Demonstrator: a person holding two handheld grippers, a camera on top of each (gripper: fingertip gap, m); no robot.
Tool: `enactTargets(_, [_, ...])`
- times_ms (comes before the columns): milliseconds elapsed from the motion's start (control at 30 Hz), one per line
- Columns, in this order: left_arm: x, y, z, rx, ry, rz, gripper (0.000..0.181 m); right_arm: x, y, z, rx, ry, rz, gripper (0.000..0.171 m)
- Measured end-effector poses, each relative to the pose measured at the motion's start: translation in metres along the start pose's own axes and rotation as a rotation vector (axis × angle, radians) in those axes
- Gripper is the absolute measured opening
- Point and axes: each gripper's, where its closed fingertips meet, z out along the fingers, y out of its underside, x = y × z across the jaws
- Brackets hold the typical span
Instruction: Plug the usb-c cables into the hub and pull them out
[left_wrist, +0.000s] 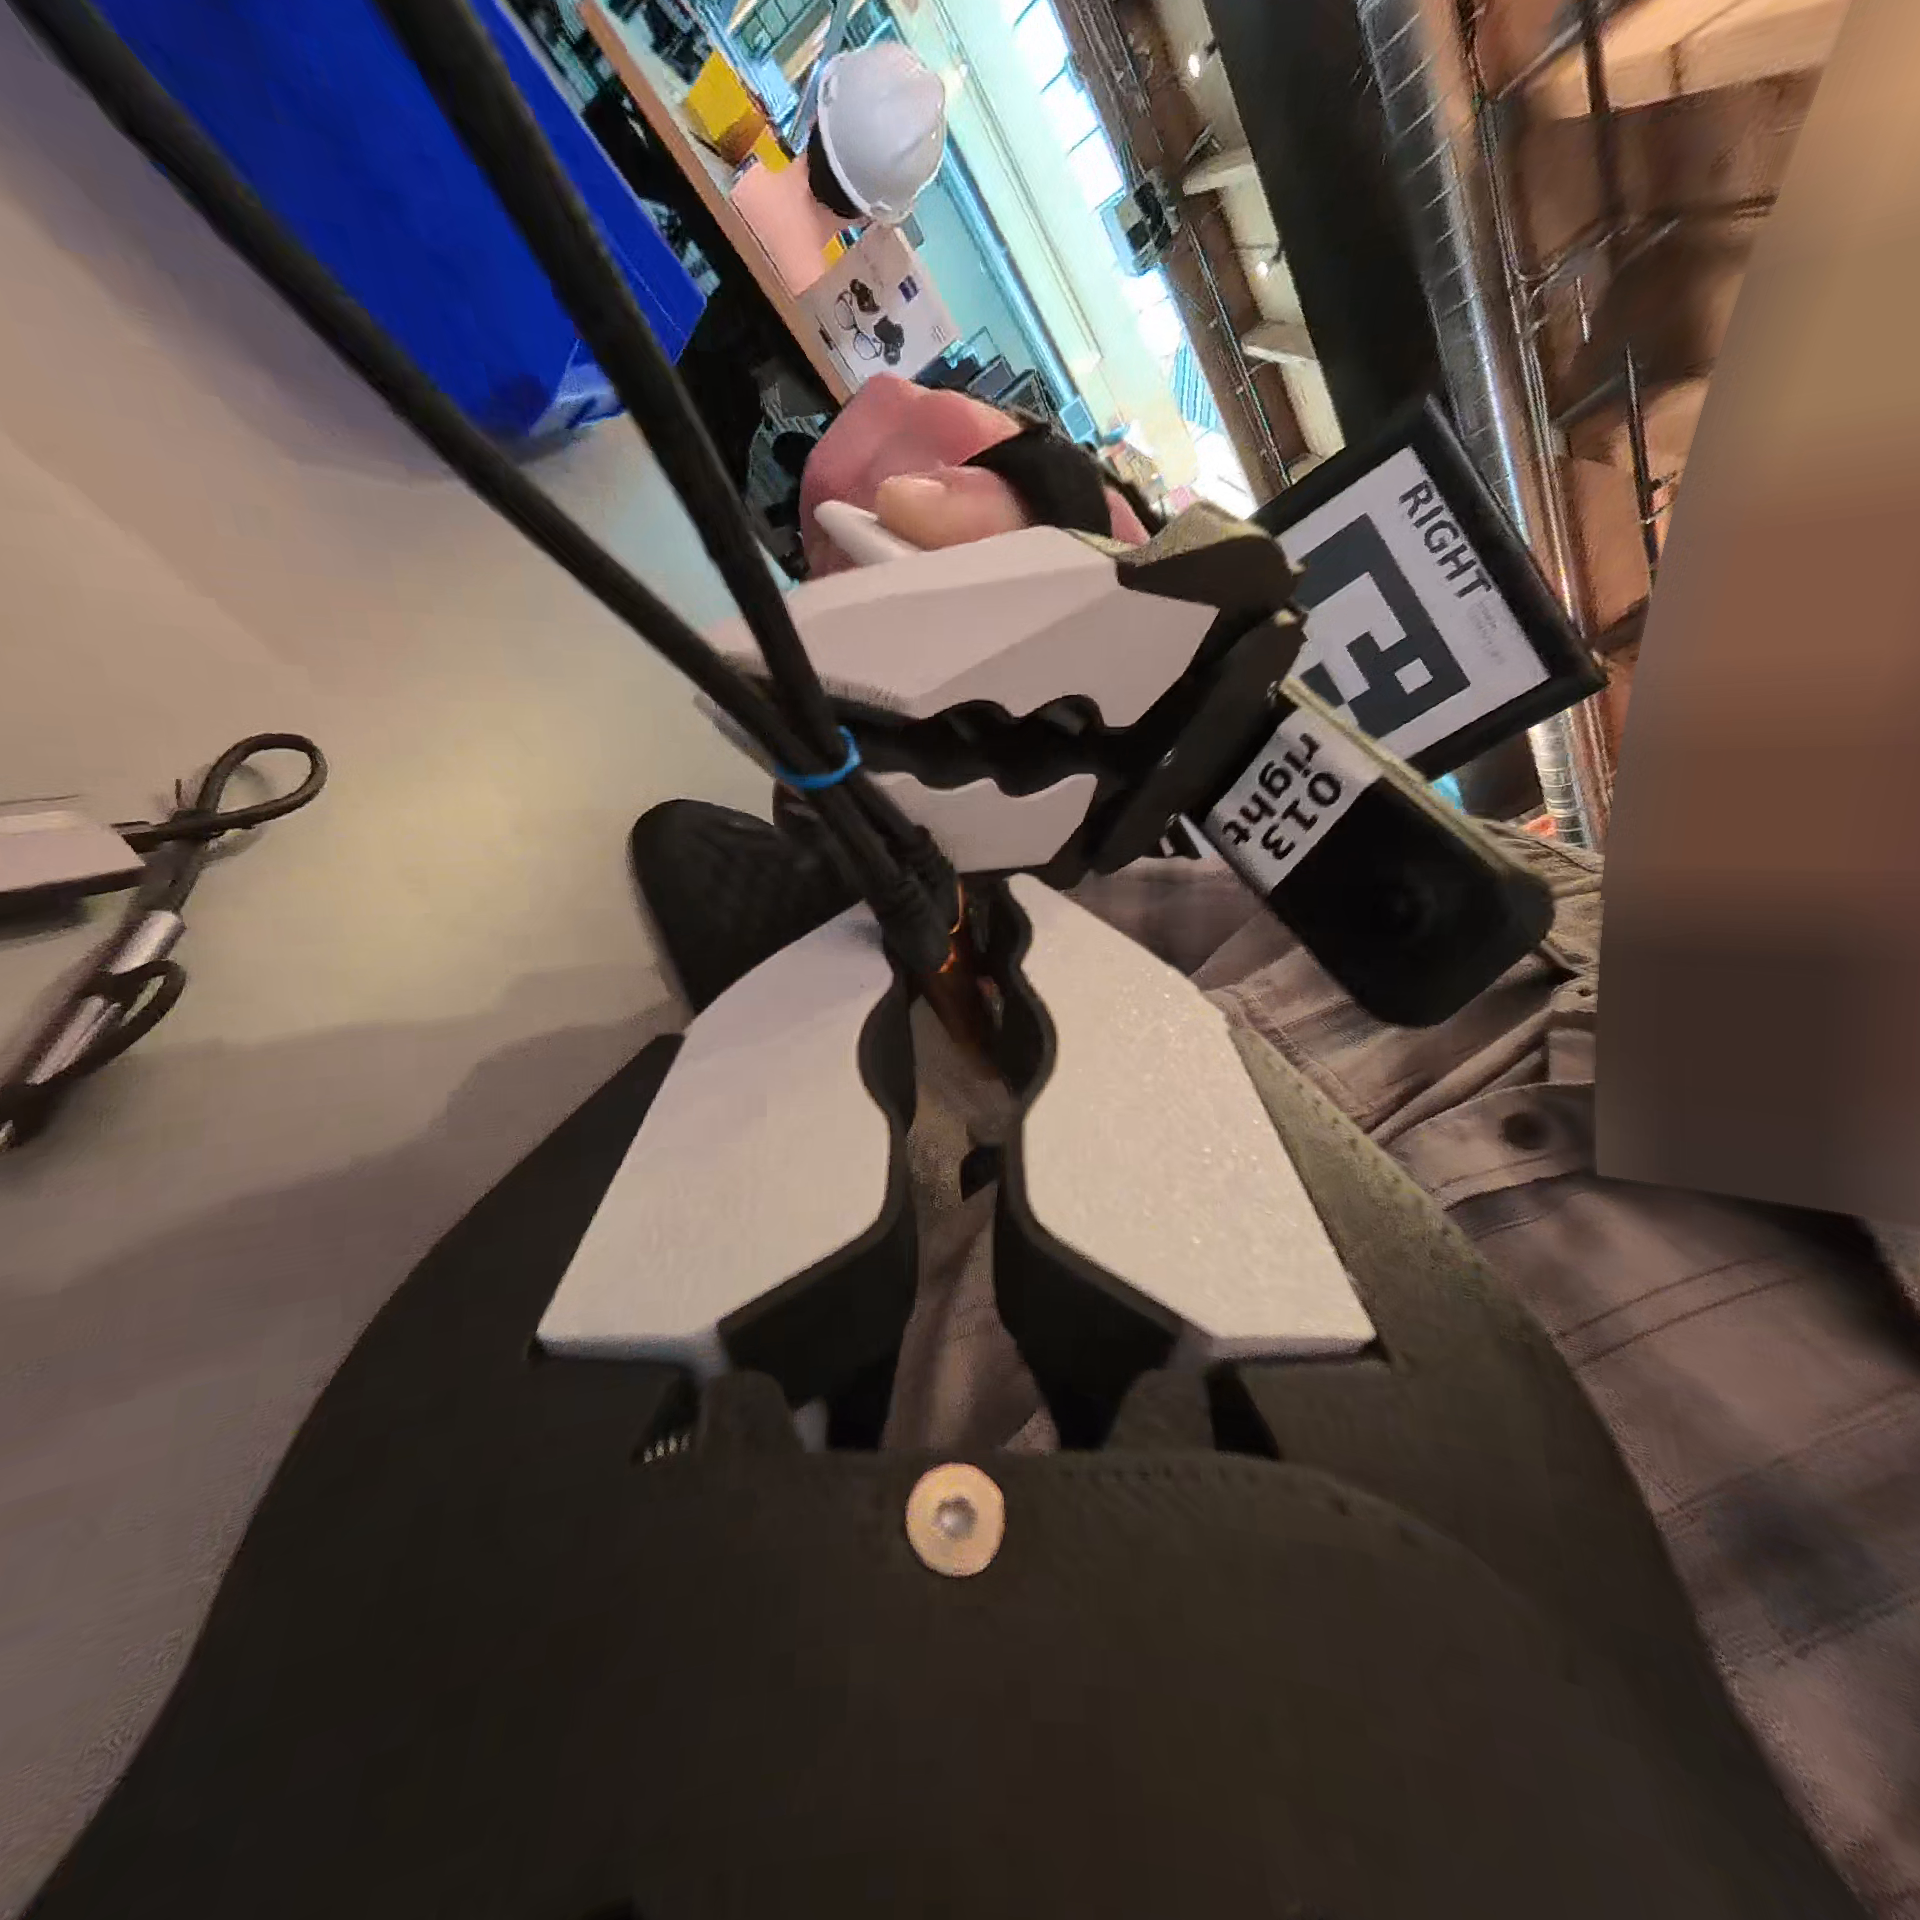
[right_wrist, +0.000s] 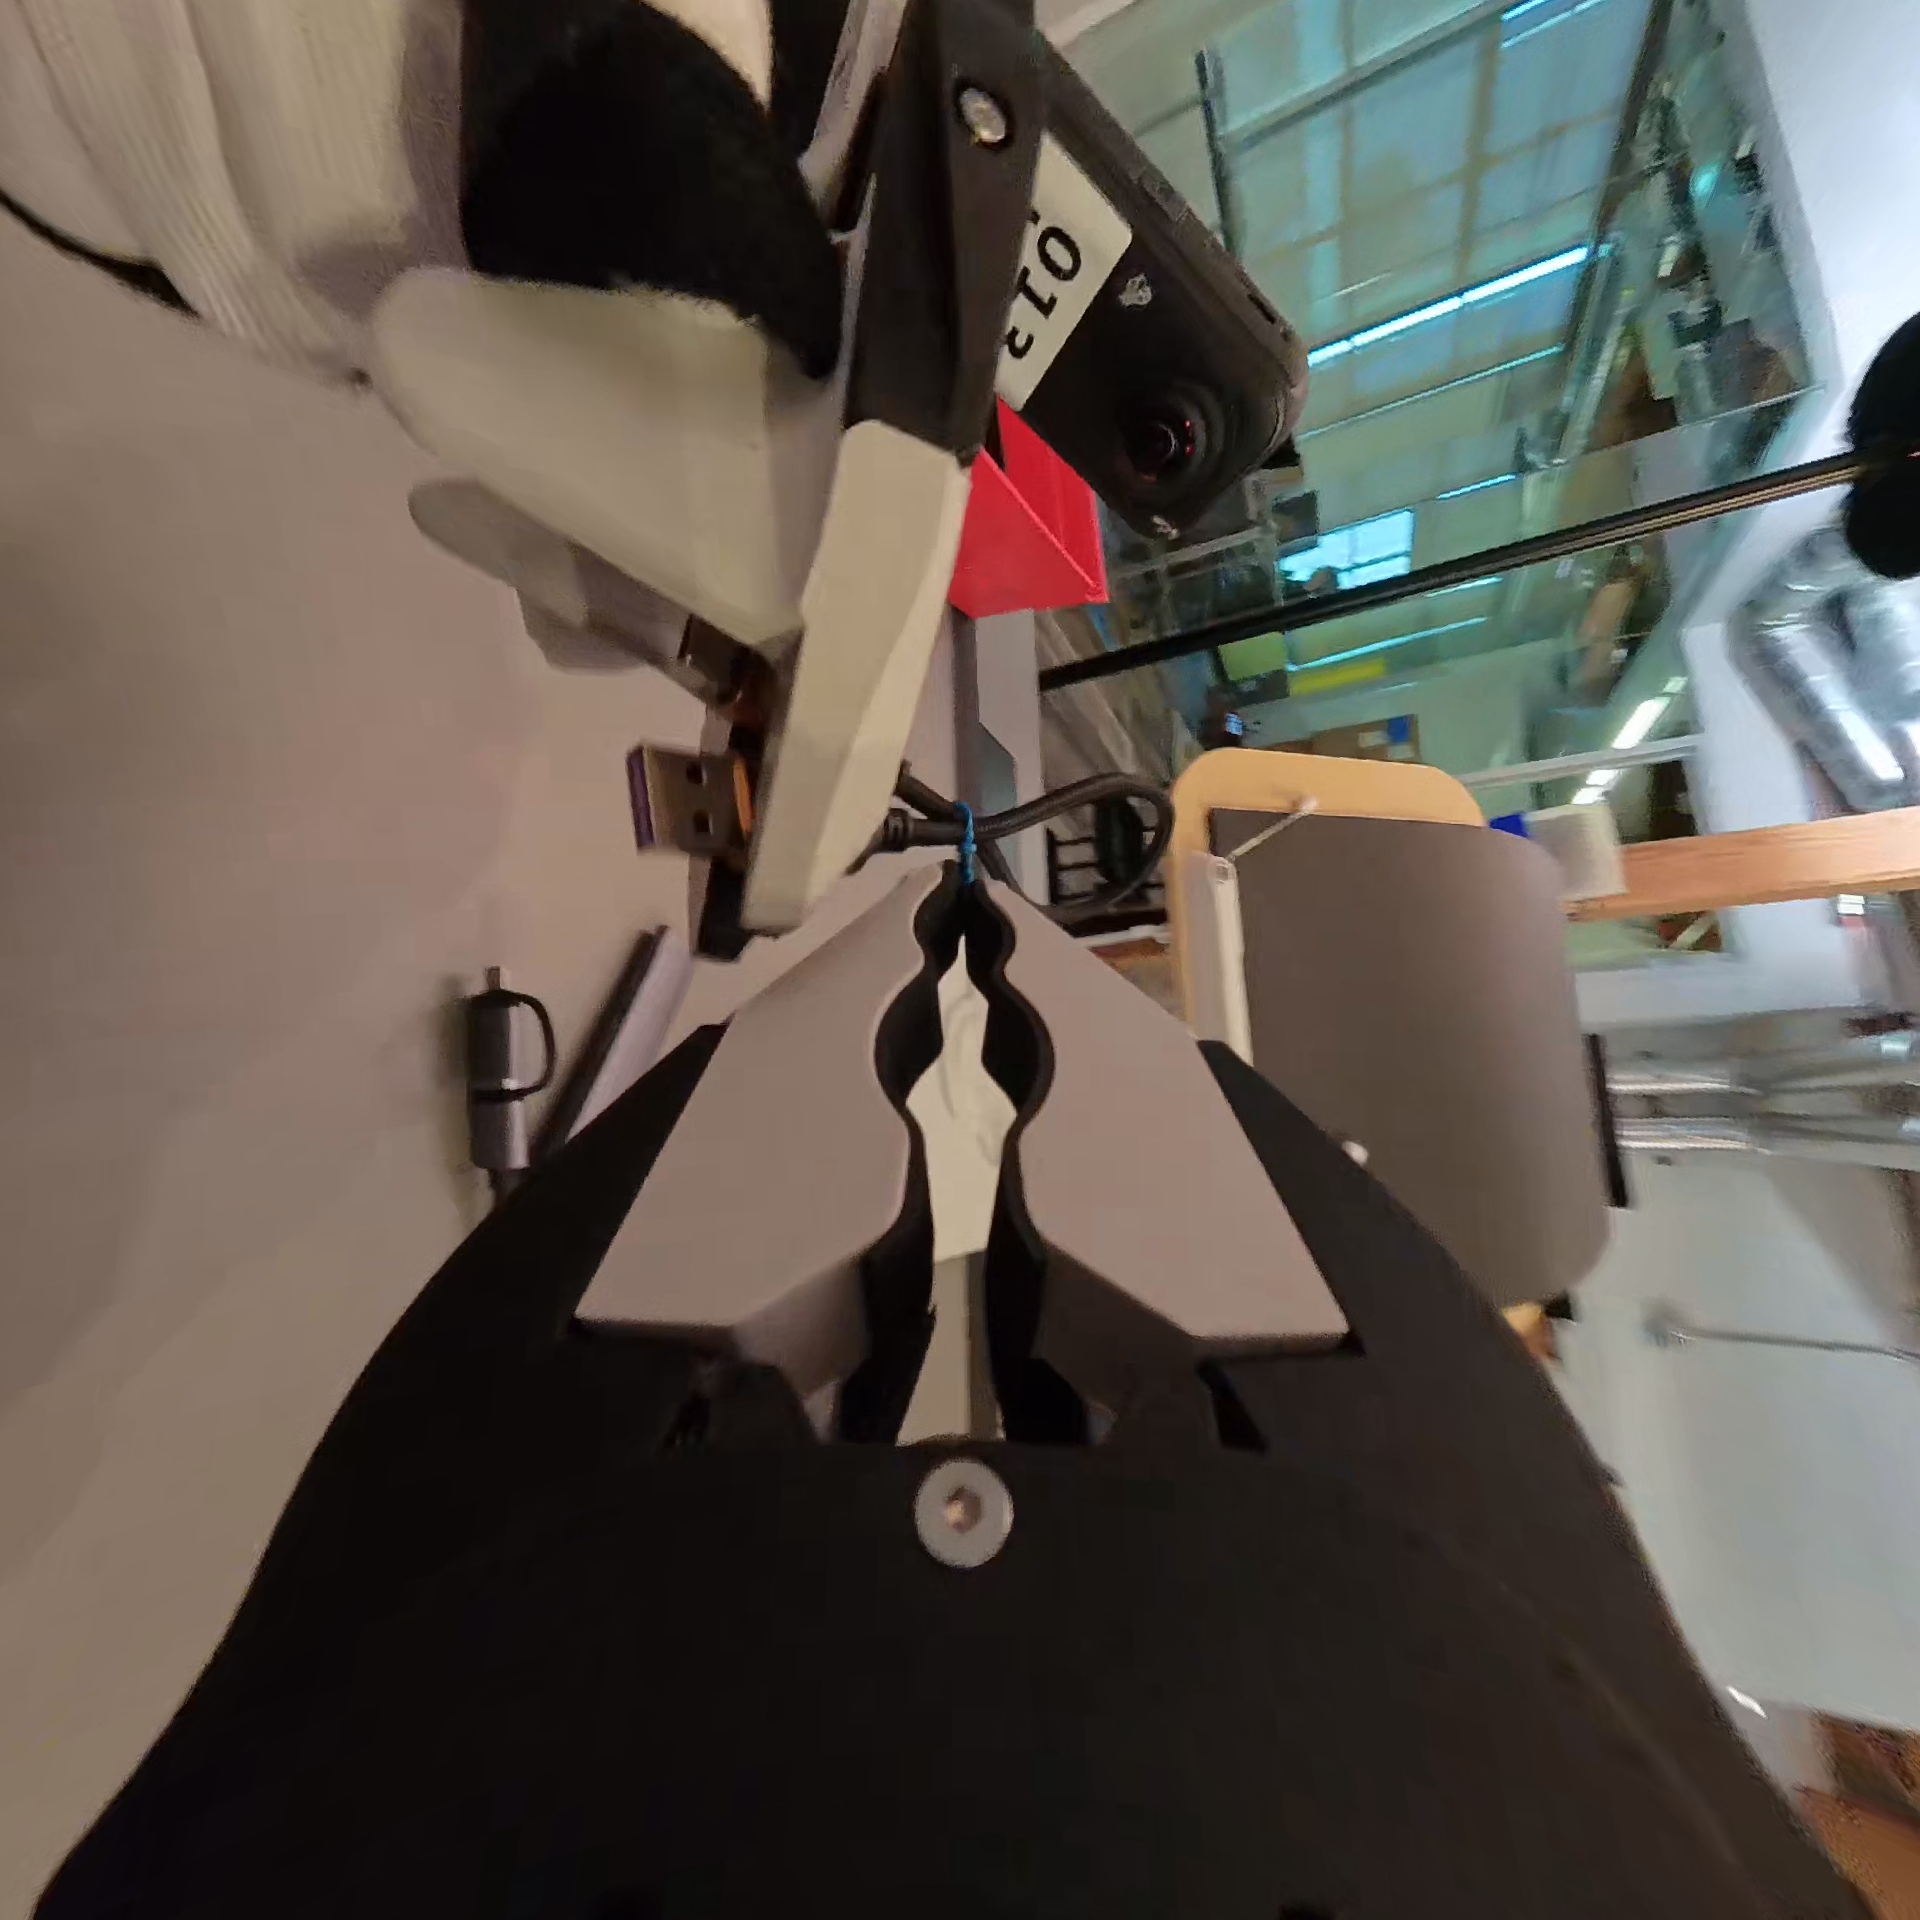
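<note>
I'm pinching the limp black cable bundle (left_wrist: 831, 764) with my right gripper (left_wrist: 831, 758) at its blue tie, my left gripper (left_wrist: 961, 987) clamping the stiff plug end, the sounder hold.

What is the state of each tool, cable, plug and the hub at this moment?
left tool: shut on the end of the black cable bundle.
right tool: shut on the bundle at its blue tie.
black cable bundle: tied, lifted off the table.
purple USB plug: free, in no port.
grey hub: lying on the table, untouched.
grey connector: lying on the table, unplugged.
</note>
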Motion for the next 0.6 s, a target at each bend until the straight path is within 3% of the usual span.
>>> enactTargets(67, [0.001, 0.002, 0.003, 0.010, 0.006, 0.024, 0.023, 0.001, 0.000, 0.000, 0.047, -0.049, 0.105, 0.000])
enactTargets(133, [0.001, 0.003, 0.001, 0.013, -0.039, 0.095, 0.054, 0.001, 0.000, -0.003, 0.112, -0.139, 0.255, 0.000])
enactTargets(267, [-0.007, -0.003, -0.019, -0.016, -0.304, 0.442, 0.077, 0.006, -0.002, -0.011, 0.248, -0.293, 0.467, 0.000])
enactTargets(400, [0.013, -0.034, -0.045, -0.039, -0.533, 0.863, 0.075, -0.005, 0.002, -0.010, 0.296, -0.463, 0.577, 0.000])
enactTargets(567, [0.018, -0.054, -0.041, -0.420, -0.830, 1.518, 0.075, -0.023, -0.014, -0.017, 0.415, -0.682, 0.663, 0.000])
enactTargets(600, [0.017, -0.052, -0.036, -0.505, -0.815, 1.601, 0.075, -0.026, -0.018, -0.019, 0.435, -0.721, 0.673, 0.000])
